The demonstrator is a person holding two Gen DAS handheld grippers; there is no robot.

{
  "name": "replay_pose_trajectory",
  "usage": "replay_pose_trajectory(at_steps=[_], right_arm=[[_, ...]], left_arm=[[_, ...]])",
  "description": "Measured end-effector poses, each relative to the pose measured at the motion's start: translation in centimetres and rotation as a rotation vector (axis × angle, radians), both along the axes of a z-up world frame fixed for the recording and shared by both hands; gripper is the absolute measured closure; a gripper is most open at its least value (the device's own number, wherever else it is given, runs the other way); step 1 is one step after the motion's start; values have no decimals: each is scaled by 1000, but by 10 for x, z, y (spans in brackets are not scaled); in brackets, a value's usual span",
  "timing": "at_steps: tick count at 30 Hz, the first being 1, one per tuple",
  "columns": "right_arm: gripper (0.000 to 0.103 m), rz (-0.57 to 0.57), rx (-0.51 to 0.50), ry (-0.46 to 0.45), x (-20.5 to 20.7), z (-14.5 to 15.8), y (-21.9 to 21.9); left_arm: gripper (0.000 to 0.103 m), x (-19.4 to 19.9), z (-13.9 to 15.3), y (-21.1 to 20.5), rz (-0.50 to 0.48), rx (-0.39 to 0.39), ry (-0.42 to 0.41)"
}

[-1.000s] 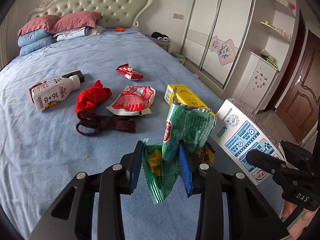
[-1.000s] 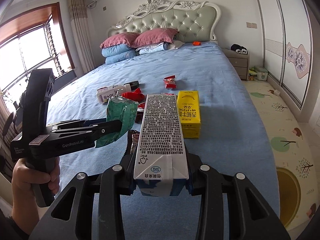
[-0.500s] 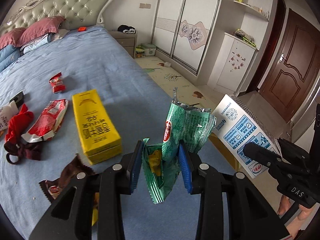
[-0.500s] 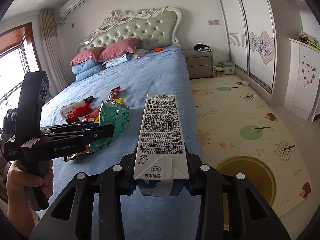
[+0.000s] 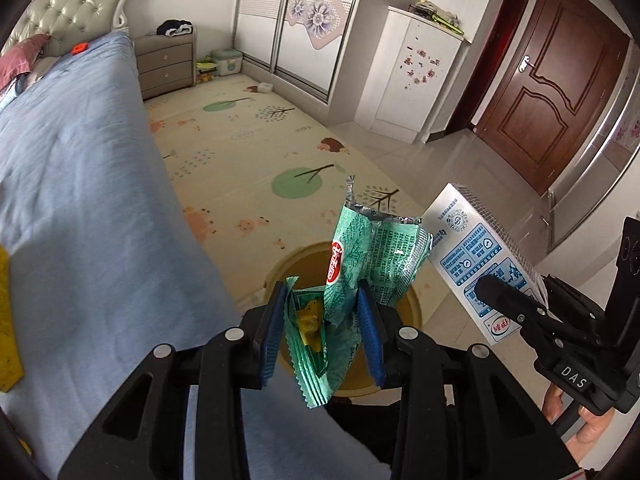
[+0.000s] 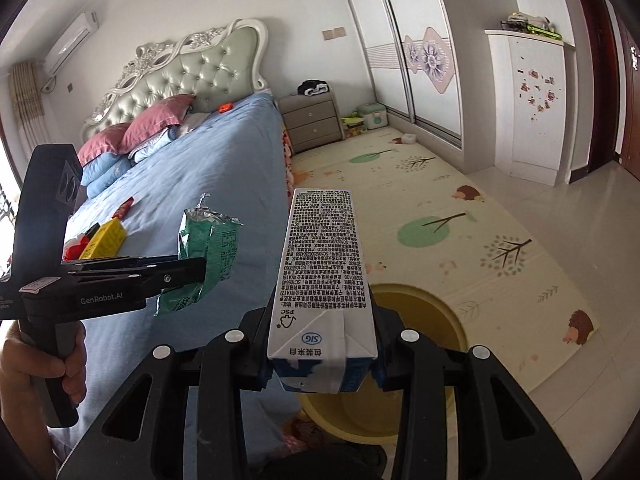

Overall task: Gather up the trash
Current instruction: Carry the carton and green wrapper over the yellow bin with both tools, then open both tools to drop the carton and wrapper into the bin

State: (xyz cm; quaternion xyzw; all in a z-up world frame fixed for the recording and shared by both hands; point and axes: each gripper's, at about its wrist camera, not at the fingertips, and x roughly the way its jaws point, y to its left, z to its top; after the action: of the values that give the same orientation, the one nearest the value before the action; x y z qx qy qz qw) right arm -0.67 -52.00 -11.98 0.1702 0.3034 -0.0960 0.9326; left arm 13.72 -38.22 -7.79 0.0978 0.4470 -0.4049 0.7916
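Trash sits in both of my claws. Nearest, in the left wrist view, my left claw (image 5: 322, 334) is closed on a crumpled green wrapper (image 5: 360, 268); the blue pads (image 5: 370, 338) pinch its lower half, a serrated flap hangs below them, and its torn silver mouth sticks up past the tips. In the right wrist view my right claw (image 6: 322, 354) clamps a white and blue milk carton (image 6: 320, 264) by its folded end, so the printed side faces me and the carton points away along the fingers.

Both loads hang beyond the side edge of the blue bed (image 5: 88, 208). Just beneath them a round yellow bin (image 6: 420, 320) stands on the play mat (image 6: 460, 216), right by the bed; the wrapper covers part of its rim in the left view and the carton covers part of it in the right. To my left, a hand (image 6: 40, 364) grips the handle of the other tool.

Farther back on the bed lie a yellow box (image 6: 106, 238) and a small red packet (image 6: 124, 208). Beyond them are the pink pillows (image 6: 156, 122), the tufted headboard (image 6: 192, 68), a grey nightstand (image 6: 312, 120), the wardrobe doors (image 5: 304, 20) and a brown door (image 5: 552, 92).
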Motion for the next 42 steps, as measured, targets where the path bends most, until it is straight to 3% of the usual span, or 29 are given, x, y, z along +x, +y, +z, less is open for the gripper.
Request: replay_pose_trajectory(at_steps=[7,12,14,15,16,19,23,33,42], right_arm=[[67,-54,17,67,-11,-30,-36],[66,-61,14,109,0,-46,-49],[56,-56,9,120,7,-50,-51],[53,-55,4,131,10,-53,-51],[50,-58,0,139,12,-56,-53],[48,-66,13,136,12,-58,-56],[48,-83,14,127,7,-54,-57],[48,-74,-6,84,1,-26,-43],[48,-4,-21,19,8,5,-8]], left_arm=[[67,-1,-24,-60,-61,40,74],[65,7,-35,-81,-61,46,118],[59,9,-38,-83,-45,55,118],[47,11,-39,-84,-33,56,119],[29,14,-40,-83,-14,61,120],[18,17,-43,-83,21,65,128],[17,13,-40,-81,9,64,122],[14,-15,-12,-70,-39,69,-4],[14,-26,24,-16,14,8,-96]])
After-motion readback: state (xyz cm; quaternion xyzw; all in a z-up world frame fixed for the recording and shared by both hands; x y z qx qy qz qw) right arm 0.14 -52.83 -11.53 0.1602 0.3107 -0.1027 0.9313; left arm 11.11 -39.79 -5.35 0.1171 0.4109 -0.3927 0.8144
